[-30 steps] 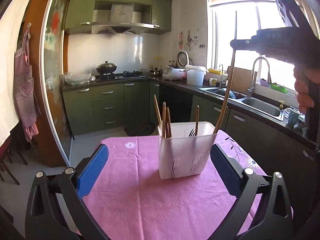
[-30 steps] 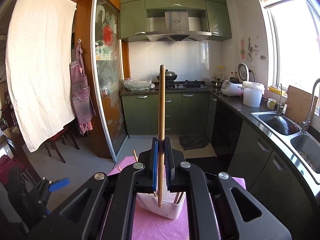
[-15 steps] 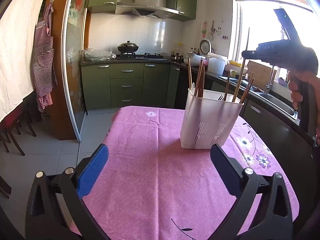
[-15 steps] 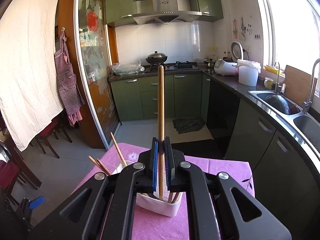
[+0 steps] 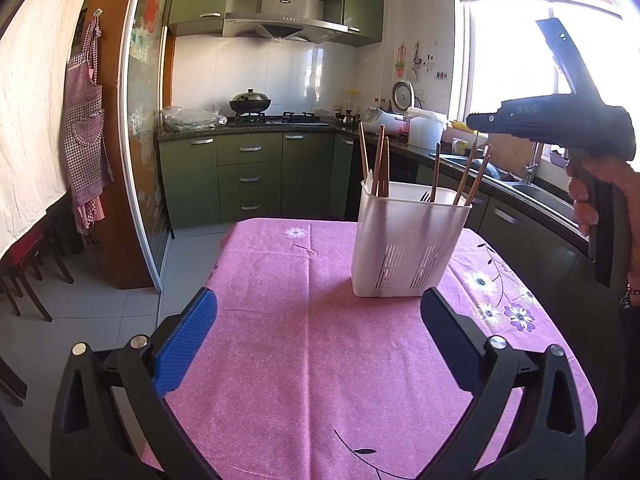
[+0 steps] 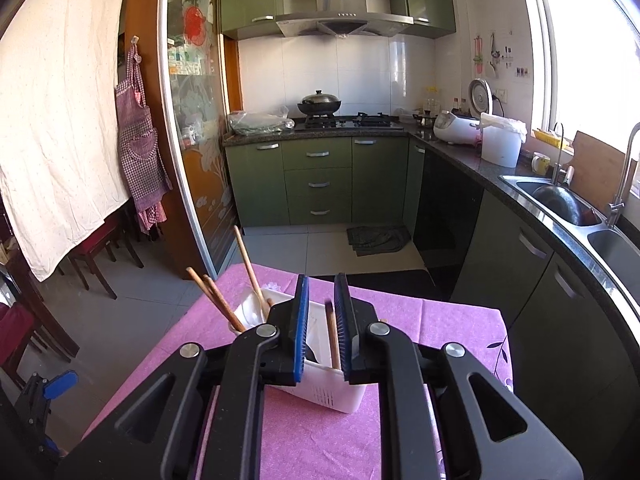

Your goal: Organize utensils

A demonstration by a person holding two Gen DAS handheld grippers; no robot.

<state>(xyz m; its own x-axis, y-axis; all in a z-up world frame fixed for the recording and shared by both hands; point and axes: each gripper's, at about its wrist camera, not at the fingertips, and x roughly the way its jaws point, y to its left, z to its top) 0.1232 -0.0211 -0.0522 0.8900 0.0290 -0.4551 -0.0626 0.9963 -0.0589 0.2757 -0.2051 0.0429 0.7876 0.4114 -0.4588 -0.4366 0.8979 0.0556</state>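
Note:
A white slotted utensil holder (image 5: 408, 240) stands on the pink tablecloth (image 5: 320, 360) and holds several wooden chopsticks (image 5: 380, 164) and a fork. My left gripper (image 5: 316, 332) is open and empty, low over the cloth in front of the holder. My right gripper (image 6: 322, 320) hovers just above the holder (image 6: 320, 384) with its jaws slightly apart. A wooden chopstick (image 6: 332, 336) stands in the holder between the blue pads, free of them. In the left wrist view the right gripper (image 5: 480, 124) is above the holder's right side.
The table ends close behind the holder, with tiled floor beyond. A dark counter with a sink (image 6: 560, 204) runs along the right. Green cabinets and a stove (image 6: 344, 120) are at the back. A sliding glass door (image 6: 192, 140) and chairs stand at the left.
My right gripper lowered the long chopstick into the holder and opened its jaws, and the chopstick dropped in. My left gripper stayed open, and its view shifted.

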